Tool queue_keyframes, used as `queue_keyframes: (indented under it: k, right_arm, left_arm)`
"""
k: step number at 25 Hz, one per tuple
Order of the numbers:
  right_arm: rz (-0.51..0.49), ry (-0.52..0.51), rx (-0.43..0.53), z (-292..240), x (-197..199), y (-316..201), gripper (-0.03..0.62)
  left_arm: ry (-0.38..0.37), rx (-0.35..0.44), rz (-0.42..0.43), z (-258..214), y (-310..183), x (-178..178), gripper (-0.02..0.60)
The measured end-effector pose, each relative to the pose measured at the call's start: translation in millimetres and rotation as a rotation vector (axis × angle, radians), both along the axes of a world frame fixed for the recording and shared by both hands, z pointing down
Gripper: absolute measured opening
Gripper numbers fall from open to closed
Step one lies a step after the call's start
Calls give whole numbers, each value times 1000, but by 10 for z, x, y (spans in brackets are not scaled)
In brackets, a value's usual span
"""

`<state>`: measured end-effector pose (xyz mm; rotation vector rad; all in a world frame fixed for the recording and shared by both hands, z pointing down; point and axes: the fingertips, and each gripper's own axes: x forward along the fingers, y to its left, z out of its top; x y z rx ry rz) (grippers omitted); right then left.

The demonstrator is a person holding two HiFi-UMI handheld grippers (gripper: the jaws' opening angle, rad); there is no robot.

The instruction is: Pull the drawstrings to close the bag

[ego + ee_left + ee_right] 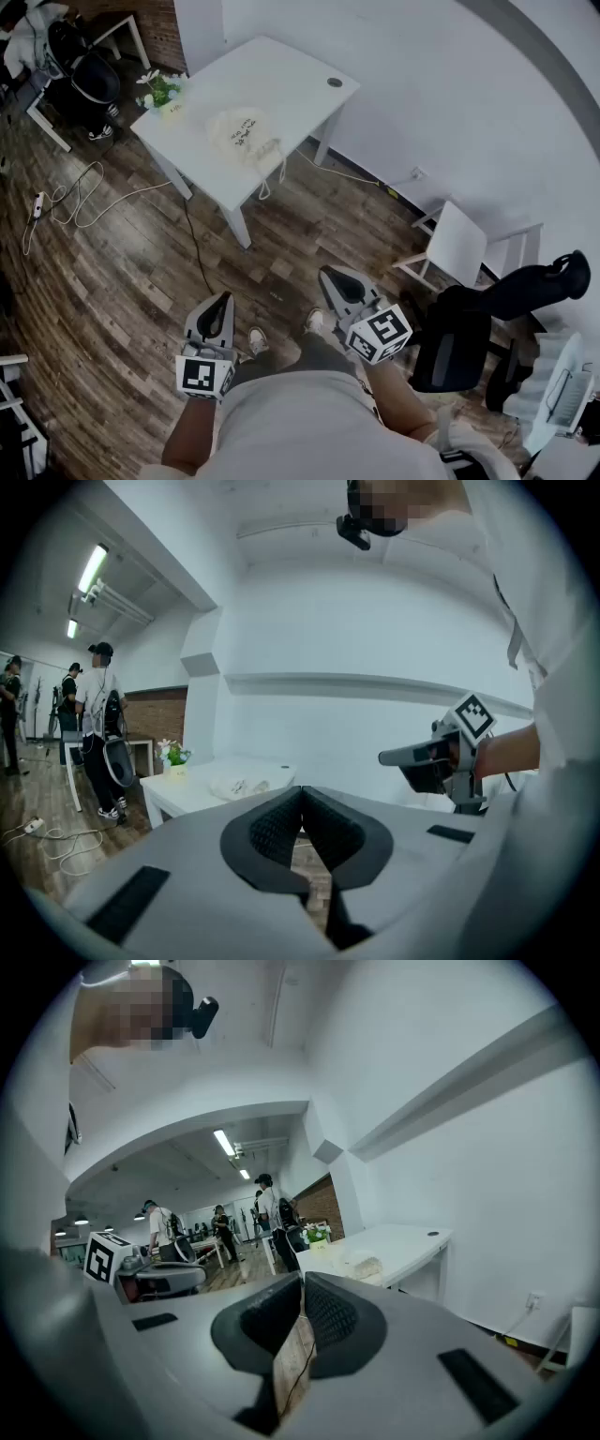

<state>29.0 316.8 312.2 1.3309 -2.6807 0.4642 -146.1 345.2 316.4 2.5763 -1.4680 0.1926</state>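
On the white, flat-topped rectangular bench lay a cream cloth bag, soft and crumpled into a roundish heap. Its pale cord drawstrings trailed over the near edge. We held both tongs low over the dark wood-plank floor, close to our body. Our left tongs were closed, their ribbed black pads together with nothing between them. Our right tongs were likewise closed and empty, pads meeting at the tips. Neither touched anything. The bag sat well apart from both tongs, ahead of them across the floor.
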Motion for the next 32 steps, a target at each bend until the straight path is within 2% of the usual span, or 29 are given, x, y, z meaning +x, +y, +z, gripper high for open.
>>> queue_keyframes:
  k: [3,5,8,11,15,19,21,23,28,32]
  right_arm:
    - [0,65,26,-19,-198,243,44]
    - [16,84,21,5,-181,341,44]
    - [54,84,6,18,-60,399,44]
    - [75,83,19,-10,7,429,44]
    - [69,84,16,31,91,479,44]
    - [77,44,20,53,207,466,44]
    - [76,22,23,57,311,446,46]
    - [70,45,27,96,432,413,46]
    - [9,70,30,208,622,352,46]
    - [-26,32,-4,299,695,257,46]
  left_arm:
    - [18,-18,-9,31,120,-216,18]
    - [22,1,-5,-7,156,-243,17]
    - [40,1,-11,-28,167,-177,18]
    - [5,0,23,37,210,-72,18]
    - [2,-2,-5,12,201,-57,18]
    - [-15,-5,-21,58,226,6,18]
    - [-18,-5,-40,68,224,89,18]
    - [-21,4,-70,81,173,172,18]
    - [2,9,-238,106,-111,113,18]
    - [-25,24,-236,93,-304,267,18]
